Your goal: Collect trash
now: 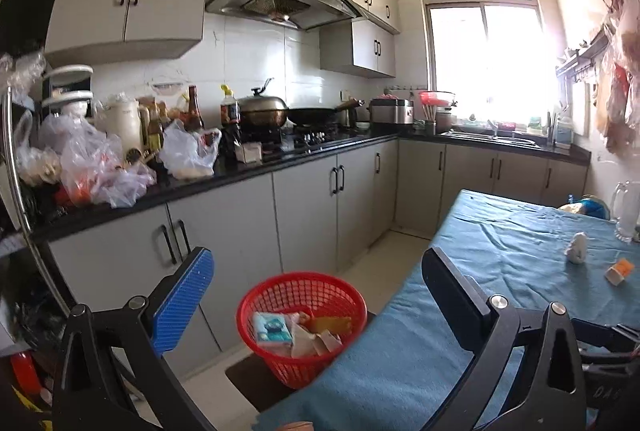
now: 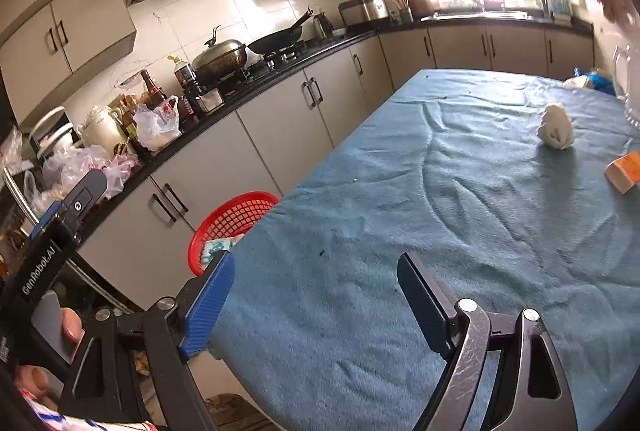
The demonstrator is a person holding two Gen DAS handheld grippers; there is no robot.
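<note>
Roughly halfway, going by what's visible. The red basket (image 1: 302, 327) is parked on a dark stool beside the near edge of the bench (image 1: 500, 271), and a few bits have already been dropped in: a light-blue packet (image 1: 272, 329), something yellow, and some crumpled paper scraps. So part of the job can be counted as done.

What's left is out on the blue cloth. A crumpled white wad (image 2: 556, 127) is sitting toward the far right of the bench, and a small orange-and-white carton (image 2: 624, 171) is lying tipped over near it, closer to the right edge. Both are well apart from the basket. A blue-and-yellow bag (image 1: 584, 207) can be made out at the far end by a clear glass jug (image 1: 626, 211), but whether that counts as trash can't be told.

The left gripper (image 1: 320, 295) is held over the basket area with its jaws spread wide and nothing between them. The right gripper (image 2: 316, 307) is pointed across the cloth, jaws also released and empty, nothing touched yet. The wad looks like the likely next pick for it, with the carton after that.

The clutter of plastic bags on the kitchen counter (image 1: 256, 171) is probably not part of this, though that's only a guess.
</note>
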